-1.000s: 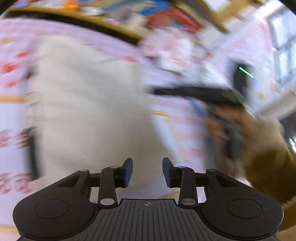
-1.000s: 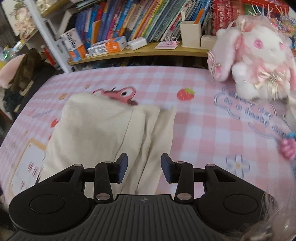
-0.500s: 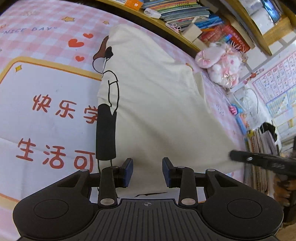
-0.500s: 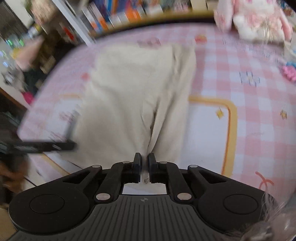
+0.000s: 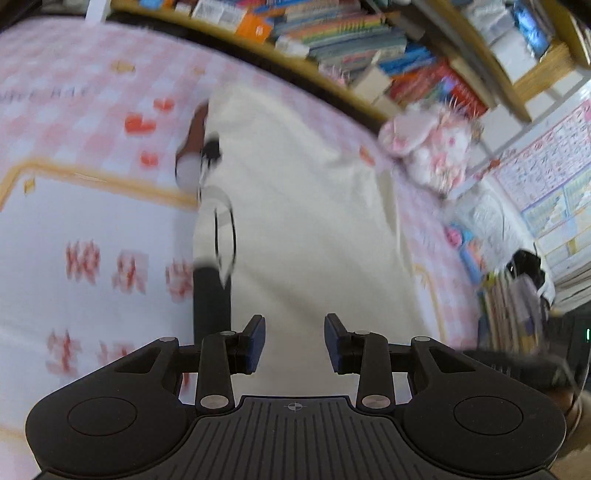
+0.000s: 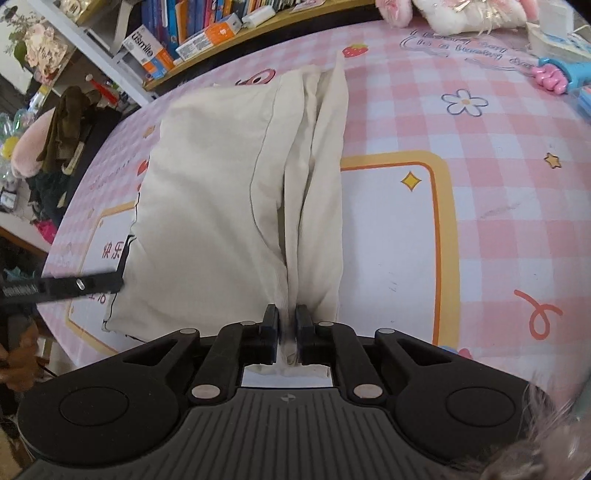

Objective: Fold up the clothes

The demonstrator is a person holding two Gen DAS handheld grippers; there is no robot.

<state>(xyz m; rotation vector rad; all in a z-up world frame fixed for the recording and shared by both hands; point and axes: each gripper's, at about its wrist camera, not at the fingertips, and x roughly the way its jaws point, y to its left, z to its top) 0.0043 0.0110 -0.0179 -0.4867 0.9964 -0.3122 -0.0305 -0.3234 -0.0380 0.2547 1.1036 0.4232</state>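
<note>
A cream garment (image 6: 221, 192) lies folded lengthwise on the pink checked tablecloth (image 6: 480, 155), with a black printed figure along its left edge (image 5: 212, 295). My right gripper (image 6: 286, 328) is shut on the garment's near hem, where the cloth bunches into folds. In the blurred left wrist view the same cream garment (image 5: 314, 221) stretches away from my left gripper (image 5: 294, 341), which is open just above its near edge with nothing between the fingers. A finger of the left gripper (image 6: 81, 284) reaches in from the left at the garment's near left corner.
A bookshelf (image 6: 207, 33) runs along the table's far edge. A pink and white plush rabbit (image 5: 432, 147) sits at the far right, and pink and blue toys (image 6: 557, 70) lie near it. Clothes and a chair (image 6: 62, 133) stand off the table's left side.
My right gripper stays shut on the near hem and has lowered toward the table. The left gripper has shifted slightly while still open; its view is blurred from motion.
</note>
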